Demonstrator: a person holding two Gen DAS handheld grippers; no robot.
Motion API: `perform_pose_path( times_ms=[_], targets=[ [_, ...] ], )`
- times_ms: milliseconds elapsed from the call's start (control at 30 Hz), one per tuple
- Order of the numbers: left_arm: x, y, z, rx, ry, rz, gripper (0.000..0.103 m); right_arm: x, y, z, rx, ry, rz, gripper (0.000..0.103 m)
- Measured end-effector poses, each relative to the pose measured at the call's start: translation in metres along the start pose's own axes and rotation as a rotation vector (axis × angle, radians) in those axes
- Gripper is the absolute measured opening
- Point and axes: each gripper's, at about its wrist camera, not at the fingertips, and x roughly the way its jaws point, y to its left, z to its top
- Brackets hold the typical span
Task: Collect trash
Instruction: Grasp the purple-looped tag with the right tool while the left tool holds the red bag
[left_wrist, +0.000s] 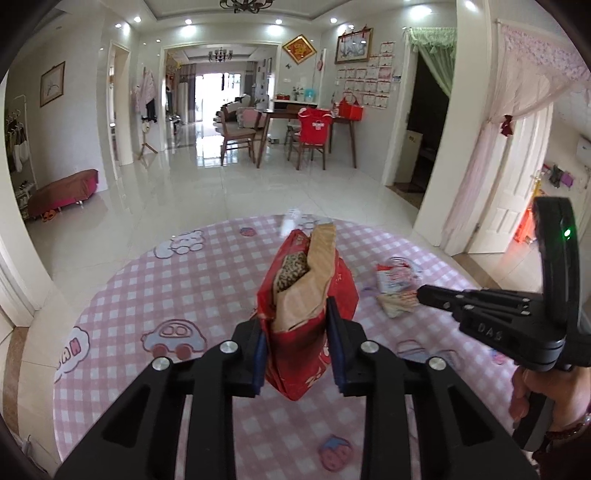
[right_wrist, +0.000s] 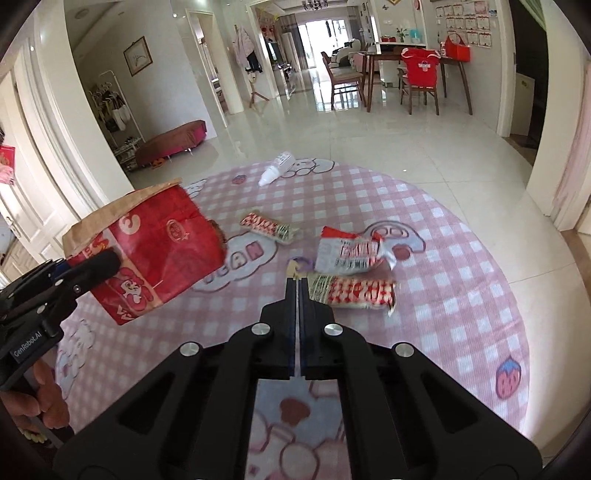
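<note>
Two grippers gather litter over a pink checked rug (right_wrist: 443, 229).
The left gripper (left_wrist: 295, 325) clamps a red paper bag (left_wrist: 306, 295); the right gripper (right_wrist: 298, 286), jaws fully closed, pinches a red-white snack wrapper (right_wrist: 354, 293).

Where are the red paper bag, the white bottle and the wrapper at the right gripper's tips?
red paper bag (right_wrist: 162, 243): right wrist view, its printed side.
white bottle (right_wrist: 276, 169): right wrist view, mid-body.
wrapper (right_wrist: 358, 293): right wrist view, red-checked middle.
</note>
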Motion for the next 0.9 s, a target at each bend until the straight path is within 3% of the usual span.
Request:
perform_pose_path(
  times_ms=[167,200,233,300,400,467,533,667,733,900],
  targets=[
    [-0.012,-0.004,-0.005,0.001,-0.005,0.028,0.027,-0.006,0.006,-0.004,-0.022,0.009,0.004,0.004],
    [-0.013,-0.004,-0.006,-0.006,-0.001,0.029,0.027,-0.005,0.009,-0.004,-0.036,0.007,-0.014,0.011],
    [-0.012,-0.003,-0.006,-0.010,0.001,0.030,0.027,-0.004,0.011,-0.003,-0.046,0.004,-0.028,0.033],
    [-0.008,-0.002,-0.007,-0.015,0.004,0.042,0.027,0.001,0.014,-0.003,-0.053,-0.006,-0.035,0.058],
    [-0.005,0.003,-0.009,-0.023,0.009,0.047,0.027,0.015,0.020,-0.001,-0.101,0.008,-0.070,0.057],
    [-0.001,0.007,-0.009,-0.026,0.012,0.050,0.027,0.024,0.024,0.003,-0.133,0.016,-0.092,0.051],
    [0.004,0.010,-0.009,-0.028,0.018,0.049,0.027,0.035,0.027,0.006,-0.160,0.033,-0.099,0.040],
    [0.015,0.010,-0.007,-0.032,0.033,0.043,0.027,0.060,0.036,0.005,-0.233,0.104,-0.145,0.031],
    [0.017,0.007,-0.007,-0.031,0.035,0.035,0.027,0.064,0.035,0.004,-0.254,0.104,-0.164,0.004],
    [0.012,-0.003,-0.002,-0.020,0.015,0.020,0.027,0.037,0.027,0.006,-0.199,0.053,-0.093,0.001]
  ],
)
